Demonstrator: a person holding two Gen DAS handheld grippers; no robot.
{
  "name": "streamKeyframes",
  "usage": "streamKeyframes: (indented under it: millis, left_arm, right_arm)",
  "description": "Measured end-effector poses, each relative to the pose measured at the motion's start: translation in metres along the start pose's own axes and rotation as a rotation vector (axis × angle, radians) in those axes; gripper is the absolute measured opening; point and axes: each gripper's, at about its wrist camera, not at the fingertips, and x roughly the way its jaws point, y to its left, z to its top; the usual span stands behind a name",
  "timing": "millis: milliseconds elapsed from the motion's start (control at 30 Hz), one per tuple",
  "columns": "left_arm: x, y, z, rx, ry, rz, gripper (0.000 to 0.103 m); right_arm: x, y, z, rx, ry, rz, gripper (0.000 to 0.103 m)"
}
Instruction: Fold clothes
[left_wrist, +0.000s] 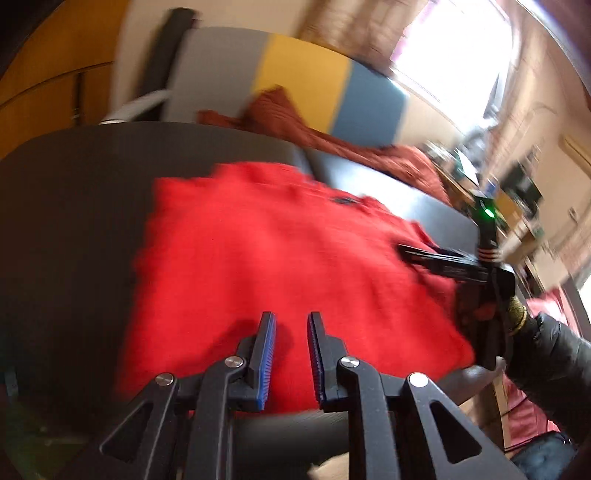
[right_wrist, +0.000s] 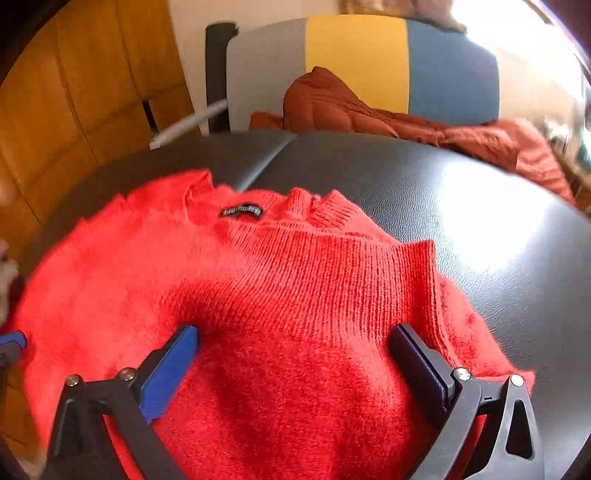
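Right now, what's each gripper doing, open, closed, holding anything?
Left gripper: jaws narrowly apart, nothing between them, above the red sweater.
Right gripper: wide open, holding nothing, over the sweater.

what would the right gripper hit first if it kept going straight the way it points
Most likely the red sweater: the right gripper points down at its ribbed middle, jaws wide with nothing between them. How far off the knit lies is unclear.

A red sweater (right_wrist: 280, 302) lies on a black table (right_wrist: 480, 229); the right hand-held gripper (right_wrist: 295, 343) hovers wide open above it.
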Motion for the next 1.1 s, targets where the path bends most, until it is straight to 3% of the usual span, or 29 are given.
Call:
streamKeyframes:
  millis: [100, 200, 333, 667, 767, 933, 1100]
  left_arm:
    - [-0.015, 0.038, -0.004, -0.048, 0.026, 0.021, 0.021]
    - [-0.019, 0.062, -0.003, -0.089, 0.055, -0.035, 0.022]
    - [-0.006, 0.07, 0.003, -0.123, 0.085, -0.156, 0.024]
    - [0.025, 0.067, 0.011, -0.089, 0.199, -0.274, 0.022]
    - [0.02, 0.064, 0.006, -0.063, 0.205, -0.261, 0.007]
    - [-0.005, 0.057, -0.01, 0.0, 0.192, -0.231, 0.005]
    - [0.007, 0.058, -0.031, 0.008, 0.241, -0.165, 0.005]
  right_arm:
    - [0.003, -0.009, 0.003, -0.001, -0.005, 0.035, 0.103]
    - [0.008, -0.014, 0.005, -0.002, -0.006, 0.058, 0.103]
    - [0.005, -0.014, 0.002, 0.004, -0.012, 0.074, 0.103]
    - [0.006, -0.017, -0.001, 0.003, -0.014, 0.079, 0.103]
    - [0.007, -0.017, 0.0, 0.001, -0.013, 0.079, 0.103]
    - [0.007, -0.016, 0.0, -0.004, -0.016, 0.076, 0.103]
    - [0.007, -0.017, 0.001, -0.006, -0.02, 0.079, 0.103]
